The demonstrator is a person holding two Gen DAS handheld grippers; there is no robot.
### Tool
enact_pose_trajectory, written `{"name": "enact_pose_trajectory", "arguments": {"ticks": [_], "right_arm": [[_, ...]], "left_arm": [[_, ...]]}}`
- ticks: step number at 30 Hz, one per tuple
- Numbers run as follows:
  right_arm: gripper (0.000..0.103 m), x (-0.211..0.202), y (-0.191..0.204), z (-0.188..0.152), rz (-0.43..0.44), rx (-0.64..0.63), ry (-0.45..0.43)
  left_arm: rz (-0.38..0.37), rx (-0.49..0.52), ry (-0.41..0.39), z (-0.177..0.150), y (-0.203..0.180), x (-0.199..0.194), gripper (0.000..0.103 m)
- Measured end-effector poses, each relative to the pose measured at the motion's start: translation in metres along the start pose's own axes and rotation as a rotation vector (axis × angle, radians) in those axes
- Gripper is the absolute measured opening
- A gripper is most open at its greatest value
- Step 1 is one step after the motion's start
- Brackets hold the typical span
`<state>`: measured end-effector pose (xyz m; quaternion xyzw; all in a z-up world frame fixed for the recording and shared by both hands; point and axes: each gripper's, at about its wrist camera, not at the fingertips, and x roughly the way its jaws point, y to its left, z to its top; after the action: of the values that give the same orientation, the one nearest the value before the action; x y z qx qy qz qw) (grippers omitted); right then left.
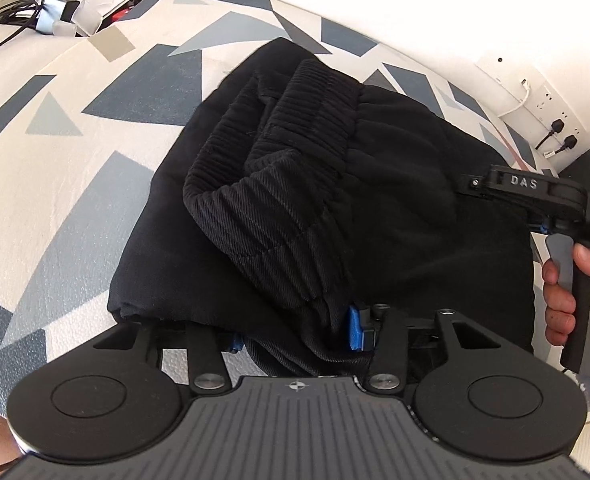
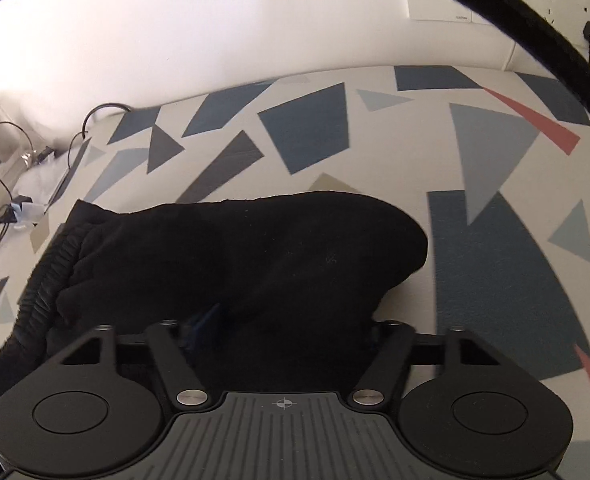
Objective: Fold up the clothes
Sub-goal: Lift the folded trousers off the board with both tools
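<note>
- So, biggest thing first: you've got a bed cover (image 1: 67, 184) with a white ground and blue-grey triangles and slabs all over it, plus a couple of red slivers you only catch from the right wrist view. It fills both views.
- Your black garment (image 1: 395, 216) sits in a bunched, partly folded heap on that cover. The ribbed elastic waistband (image 1: 295, 120) is doubled over on top, on the heap's left as the right wrist view shows it.
- Your left gripper (image 1: 295, 332) is down at the near edge of the heap, and a thick fold of the black fabric runs right between its fingers. The blue pad (image 1: 355, 328) on the right finger is up against the cloth. The other pad is mostly buried, so it looks like a half-open pinch on that fold.
- Your right gripper (image 2: 283, 332) is at the heap's other side. Black fabric fills the gap between its fingers, but that view is dark and blurry, so I can't tell whether the pads really bite.
- From the left wrist view you can see your hand (image 1: 563, 280) wrapped around the right gripper's handle, a finger on the grey trigger.
- Small stuff: wall sockets (image 1: 551, 120) with plugs in on the far wall, and a tangle of cables (image 1: 15, 20) past the bed's far left corner.
</note>
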<state>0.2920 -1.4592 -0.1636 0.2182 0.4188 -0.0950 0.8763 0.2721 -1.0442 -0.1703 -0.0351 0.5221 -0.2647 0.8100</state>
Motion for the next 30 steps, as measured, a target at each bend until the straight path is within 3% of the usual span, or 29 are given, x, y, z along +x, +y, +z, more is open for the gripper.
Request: {"name": "enact_pose_trajectory", "arguments": {"ticks": [2, 3, 8, 14, 19, 21, 22, 24, 25, 26, 28, 30], "right_arm": [[0.029, -0.009, 0.007, 0.0, -0.002, 0.001, -0.043], [0.025, -0.016, 0.012, -0.002, 0.004, -0.024, -0.072], [0.02, -0.066, 0.075, -0.025, -0.074, -0.33, -0.293], [0.014, -0.107, 0.12, -0.035, -0.025, -0.417, -0.465], [0.013, -0.105, 0.127, -0.025, 0.07, -0.419, -0.418], [0.014, -0.09, 0.124, -0.022, 0.116, -0.42, -0.313], [0.017, -0.081, 0.122, -0.021, 0.143, -0.414, -0.245], [0.039, -0.062, 0.118, -0.021, 0.146, -0.402, -0.116], [0.064, -0.055, 0.111, -0.019, 0.162, -0.37, -0.082], [0.078, -0.047, 0.104, -0.017, 0.177, -0.337, -0.048], [0.096, -0.041, 0.083, -0.012, 0.249, -0.242, -0.038], [0.098, -0.036, 0.062, -0.001, 0.292, -0.155, -0.04]], "left_arm": [[0.002, 0.003, -0.013, -0.001, 0.002, -0.004, 0.041], [0.0, 0.007, -0.026, -0.001, 0.003, -0.008, 0.036], [0.026, 0.099, -0.145, -0.005, -0.005, -0.042, 0.029], [0.093, 0.129, -0.236, -0.013, 0.002, -0.072, 0.028], [0.168, 0.081, -0.236, -0.024, 0.004, -0.084, 0.027], [0.189, 0.011, -0.21, -0.029, 0.012, -0.081, 0.027], [0.199, -0.028, -0.197, -0.032, 0.016, -0.078, 0.027], [0.206, -0.099, -0.179, -0.038, 0.025, -0.072, 0.028], [0.204, -0.133, -0.174, -0.042, 0.029, -0.07, 0.028], [0.203, -0.166, -0.171, -0.045, 0.033, -0.068, 0.028], [0.216, -0.205, -0.171, -0.045, 0.035, -0.064, 0.029], [0.236, -0.207, -0.173, -0.047, 0.032, -0.062, 0.03]]}}
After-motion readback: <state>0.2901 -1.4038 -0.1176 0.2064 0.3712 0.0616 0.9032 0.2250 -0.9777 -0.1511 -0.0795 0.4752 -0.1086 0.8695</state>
